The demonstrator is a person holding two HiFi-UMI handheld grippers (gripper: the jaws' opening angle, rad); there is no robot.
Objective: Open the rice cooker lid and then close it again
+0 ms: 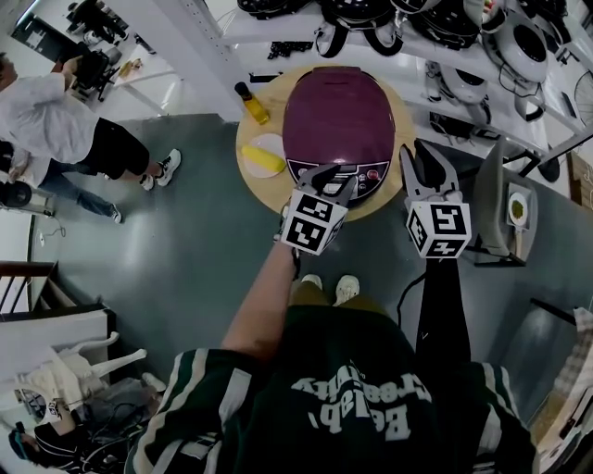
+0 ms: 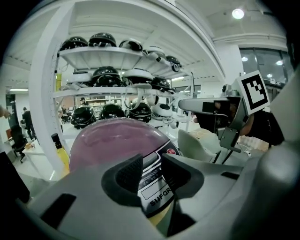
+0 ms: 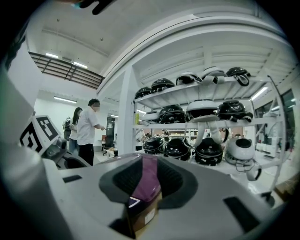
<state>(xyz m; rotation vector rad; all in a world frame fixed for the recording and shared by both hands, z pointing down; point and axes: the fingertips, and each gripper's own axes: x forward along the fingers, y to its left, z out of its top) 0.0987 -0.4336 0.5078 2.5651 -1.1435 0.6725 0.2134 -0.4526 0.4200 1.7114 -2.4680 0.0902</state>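
A purple rice cooker (image 1: 338, 116) stands with its lid down on a round wooden table (image 1: 248, 185). My left gripper (image 1: 330, 178) hangs over the cooker's dark front control panel (image 1: 345, 176). In the left gripper view the left gripper (image 2: 152, 171) is open, and the panel (image 2: 157, 185) and purple lid (image 2: 112, 140) show through the gap. My right gripper (image 1: 427, 159) hovers just off the cooker's right side. It (image 3: 149, 172) is open, with a strip of the purple cooker (image 3: 148, 187) seen between the pads but not pressed.
On the table's left sit a yellow bottle (image 1: 252, 102) and a white plate (image 1: 263, 155) holding something yellow. White shelves of helmets (image 1: 445, 28) stand behind. A person (image 1: 56, 120) stands far left. A grey stand (image 1: 505, 204) is close on the right.
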